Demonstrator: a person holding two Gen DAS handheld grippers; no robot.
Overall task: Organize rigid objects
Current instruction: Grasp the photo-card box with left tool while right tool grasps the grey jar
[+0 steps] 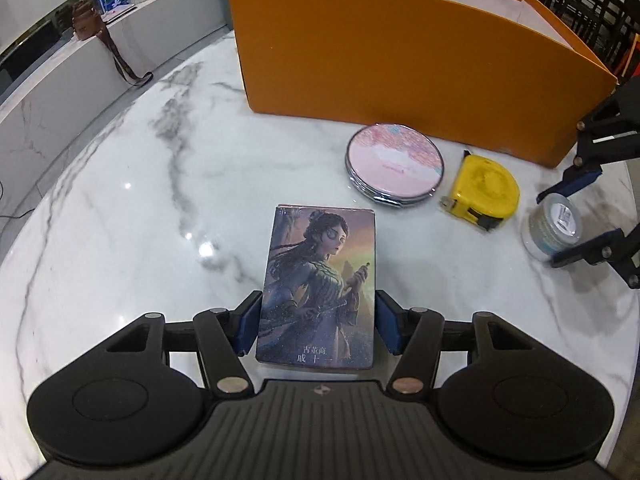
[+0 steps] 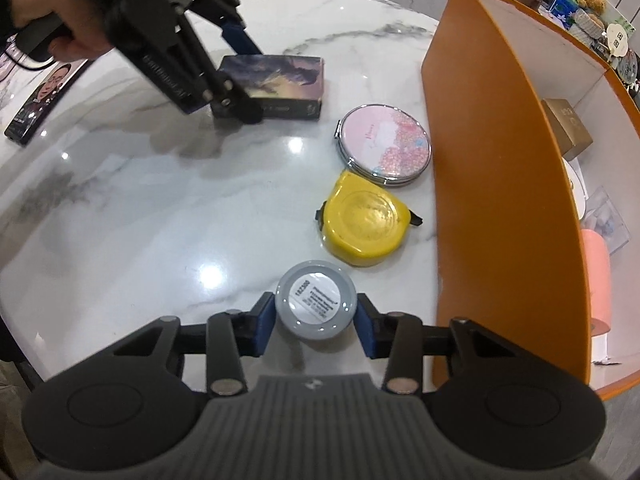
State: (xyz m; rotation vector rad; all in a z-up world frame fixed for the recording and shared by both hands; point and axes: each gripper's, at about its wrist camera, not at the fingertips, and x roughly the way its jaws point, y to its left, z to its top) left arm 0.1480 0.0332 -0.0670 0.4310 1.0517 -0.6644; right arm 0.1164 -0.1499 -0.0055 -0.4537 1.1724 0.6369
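My left gripper (image 1: 318,326) is shut on a flat card box (image 1: 318,280) printed with a woman's figure, resting on the marble table (image 1: 140,208). The box also shows in the right wrist view (image 2: 280,80). My right gripper (image 2: 314,322) has its blue pads against a small grey-lidded jar (image 2: 316,300), which stands on the table. The jar and right gripper also show in the left wrist view (image 1: 554,226). A pink round compact mirror (image 2: 386,144) and a yellow tape measure (image 2: 364,222) lie between them. A big orange box (image 1: 400,64) stands behind.
Inside the orange box (image 2: 500,160) are a tan carton (image 2: 568,128), a clear plastic item and a pink object (image 2: 598,268). A dark card box (image 2: 40,100) lies at the table's far left edge. A counter with a brown bag (image 1: 86,20) is behind.
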